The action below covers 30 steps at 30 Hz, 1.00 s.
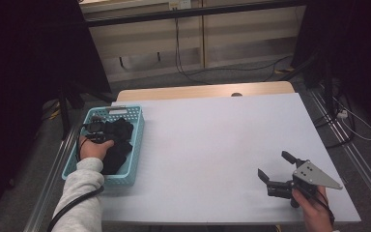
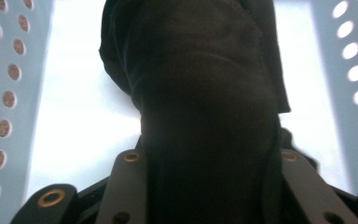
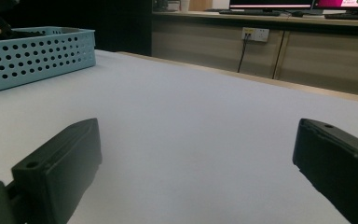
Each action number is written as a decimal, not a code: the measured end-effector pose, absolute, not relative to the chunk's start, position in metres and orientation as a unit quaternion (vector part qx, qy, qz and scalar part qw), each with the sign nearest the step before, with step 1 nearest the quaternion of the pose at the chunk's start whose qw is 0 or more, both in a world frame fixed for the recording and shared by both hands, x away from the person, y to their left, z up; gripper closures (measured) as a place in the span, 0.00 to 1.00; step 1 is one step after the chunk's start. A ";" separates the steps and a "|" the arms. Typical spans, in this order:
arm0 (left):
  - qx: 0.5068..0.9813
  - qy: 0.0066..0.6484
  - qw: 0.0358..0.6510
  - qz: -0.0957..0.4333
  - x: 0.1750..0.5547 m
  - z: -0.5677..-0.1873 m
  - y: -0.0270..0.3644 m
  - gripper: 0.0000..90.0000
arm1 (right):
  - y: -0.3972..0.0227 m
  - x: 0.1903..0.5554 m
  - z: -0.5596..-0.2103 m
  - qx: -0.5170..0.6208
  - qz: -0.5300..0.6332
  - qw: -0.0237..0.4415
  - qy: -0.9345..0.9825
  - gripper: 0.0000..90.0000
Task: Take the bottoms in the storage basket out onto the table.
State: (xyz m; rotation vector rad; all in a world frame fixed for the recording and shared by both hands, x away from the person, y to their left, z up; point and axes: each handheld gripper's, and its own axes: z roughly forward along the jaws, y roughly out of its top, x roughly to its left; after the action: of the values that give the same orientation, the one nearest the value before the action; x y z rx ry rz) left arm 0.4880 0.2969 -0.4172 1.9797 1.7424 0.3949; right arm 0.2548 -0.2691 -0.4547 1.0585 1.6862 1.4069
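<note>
The white table [image 1: 212,145] bore a blue perforated basket [image 1: 136,145] at its left, holding black cloth [image 1: 118,145]. The left gripper [image 1: 96,128], inside the basket, pinched that cloth. The right gripper [image 1: 276,169] rested near the table's right edge, jaws spread wide.

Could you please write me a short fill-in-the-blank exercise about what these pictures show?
1. The black cloth lies inside the light blue ____.
2. The left gripper has its jaws on either side of the ____ cloth.
3. The right gripper rests on the white table with its jaws ____.

Missing words: basket; black; open
</note>
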 end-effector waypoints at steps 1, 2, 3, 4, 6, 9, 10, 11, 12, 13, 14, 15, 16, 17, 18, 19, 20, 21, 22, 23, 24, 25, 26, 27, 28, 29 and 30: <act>0.722 0.635 0.236 0.141 0.488 -0.415 0.297 0.72 | -0.269 0.256 -0.455 0.411 0.546 0.341 0.645 0.00; 0.716 0.640 0.242 0.138 0.488 -0.413 0.297 0.72 | -0.269 0.256 -0.455 0.411 0.546 0.341 0.645 0.00; 0.716 0.639 0.244 0.138 0.488 -0.411 0.297 0.72 | -0.269 0.256 -0.454 0.409 0.547 0.341 0.646 0.00; 0.718 0.637 0.244 0.140 0.488 -0.409 0.298 0.72 | -0.268 0.256 -0.454 0.407 0.546 0.342 0.647 0.00; 0.716 0.636 0.250 0.145 0.487 -0.404 0.298 0.73 | -0.267 0.255 -0.454 0.404 0.546 0.342 0.649 0.00; 0.715 0.635 0.254 0.146 0.487 -0.394 0.299 0.73 | -0.266 0.255 -0.453 0.405 0.545 0.343 0.649 0.00; 0.714 0.635 0.254 0.149 0.487 -0.391 0.299 0.73 | -0.266 0.254 -0.453 0.405 0.546 0.342 0.649 0.00; 0.713 0.635 0.255 0.151 0.487 -0.387 0.299 0.73 | -0.266 0.254 -0.453 0.405 0.546 0.342 0.649 0.00; 0.714 0.633 0.257 0.152 0.487 -0.383 0.301 0.73 | -0.266 0.254 -0.453 0.404 0.547 0.342 0.648 0.00; 0.716 0.631 0.257 0.153 0.487 -0.378 0.302 0.73 | -0.266 0.254 -0.453 0.405 0.548 0.340 0.648 0.00; 0.712 0.633 0.259 0.155 0.488 -0.374 0.303 0.73 | -0.266 0.254 -0.454 0.405 0.548 0.340 0.649 0.00; 0.709 0.635 0.263 0.157 0.488 -0.371 0.303 0.73 | -0.267 0.255 -0.454 0.404 0.547 0.340 0.650 0.00; 0.710 0.633 0.265 0.157 0.488 -0.367 0.304 0.73 | -0.267 0.255 -0.454 0.404 0.547 0.340 0.650 0.00; 0.710 0.632 0.267 0.157 0.488 -0.364 0.304 0.73 | -0.267 0.256 -0.454 0.403 0.546 0.340 0.650 0.00; 0.710 0.631 0.270 0.158 0.488 -0.361 0.304 0.73 | -0.268 0.256 -0.454 0.404 0.546 0.341 0.650 0.00; 0.709 0.630 0.277 0.156 0.488 -0.356 0.304 0.73 | -0.268 0.257 -0.454 0.404 0.547 0.341 0.649 0.00; 0.709 0.630 0.277 0.156 0.488 -0.356 0.304 0.73 | -0.268 0.257 -0.454 0.404 0.547 0.341 0.649 0.00; 0.708 0.629 0.279 0.158 0.488 -0.353 0.304 0.73 | -0.269 0.256 -0.454 0.404 0.546 0.342 0.649 0.00; 0.708 0.628 0.281 0.158 0.487 -0.350 0.304 0.73 | -0.269 0.256 -0.453 0.404 0.546 0.342 0.649 0.00; 0.708 0.627 0.286 0.158 0.487 -0.348 0.303 0.73 | -0.268 0.256 -0.453 0.404 0.547 0.342 0.649 0.00; 0.709 0.625 0.286 0.159 0.486 -0.345 0.302 0.73 | -0.268 0.255 -0.453 0.403 0.547 0.342 0.649 0.00; 0.710 0.623 0.288 0.159 0.486 -0.343 0.301 0.73 | -0.267 0.255 -0.453 0.402 0.547 0.342 0.650 0.00; 0.711 0.621 0.289 0.158 0.486 -0.340 0.300 0.73 | -0.267 0.255 -0.453 0.402 0.547 0.342 0.650 0.00; 0.712 0.619 0.290 0.160 0.486 -0.338 0.300 0.73 | -0.266 0.255 -0.453 0.402 0.547 0.341 0.650 0.00; 0.711 0.617 0.295 0.163 0.487 -0.332 0.299 0.73 | -0.266 0.256 -0.454 0.404 0.546 0.340 0.651 0.00; 0.711 0.617 0.295 0.163 0.487 -0.332 0.299 0.73 | -0.266 0.256 -0.454 0.404 0.546 0.340 0.651 0.00; 0.709 0.617 0.299 0.165 0.487 -0.330 0.299 0.73 | -0.266 0.256 -0.454 0.403 0.546 0.340 0.651 0.00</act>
State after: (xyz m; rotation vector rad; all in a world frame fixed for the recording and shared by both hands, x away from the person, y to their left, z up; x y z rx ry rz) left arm 0.4866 0.2986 -0.3299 1.8829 1.6393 0.4375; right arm 0.2564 -0.2661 -0.4541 1.0475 1.6952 1.4205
